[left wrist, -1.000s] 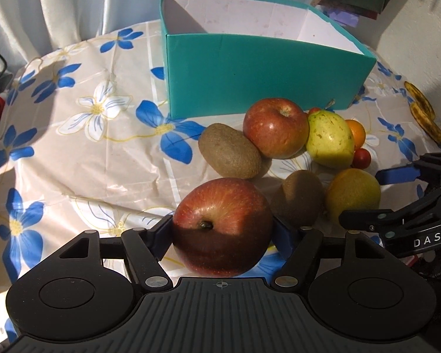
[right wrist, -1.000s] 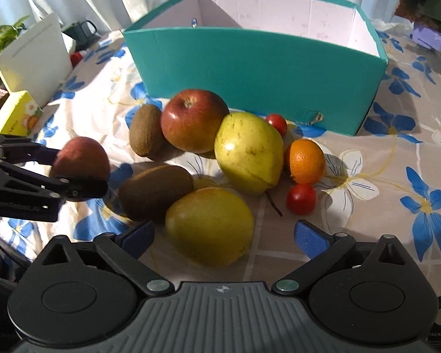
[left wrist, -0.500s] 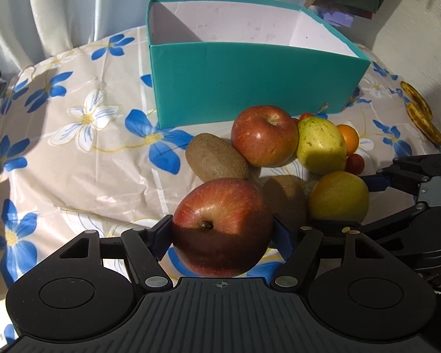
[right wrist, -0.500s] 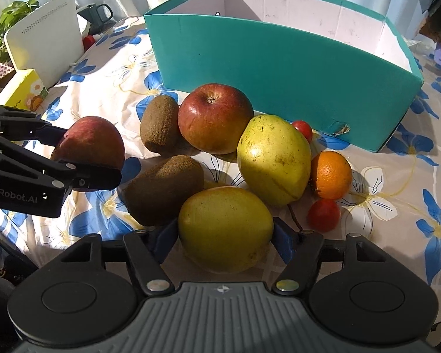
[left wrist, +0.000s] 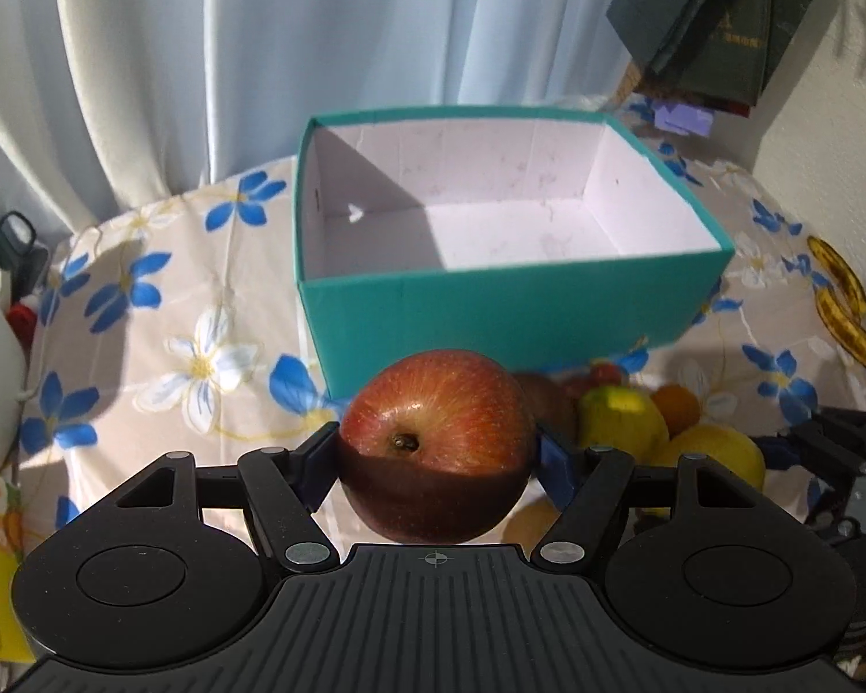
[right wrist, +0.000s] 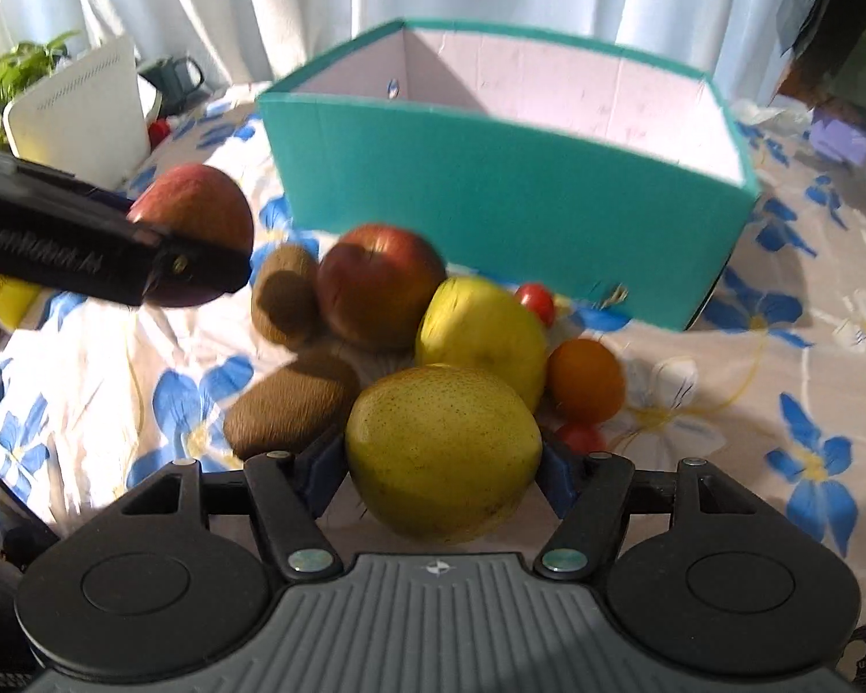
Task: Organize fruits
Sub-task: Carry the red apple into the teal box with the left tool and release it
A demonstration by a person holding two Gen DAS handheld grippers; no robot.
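Left gripper (left wrist: 437, 456) clamped on apple (left wrist: 436, 443), lifted before box (left wrist: 508, 300). Right gripper (right wrist: 443, 468) just closed on pear (right wrist: 443, 450), low over cloth. Beyond: kiwis, second apple (right wrist: 380, 286), orange (right wrist: 585, 379), tomatoes waiting. Box empty; nothing sorted yet.

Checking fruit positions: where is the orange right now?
In the right wrist view the orange sits on the tablecloth right of the yellow-green pear, in front of the teal box.

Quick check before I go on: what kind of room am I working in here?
Most likely a home, perhaps a dining corner: a table under a flowered tablecloth, pale curtains right behind it, and a potted plant and mug at the table's edge.
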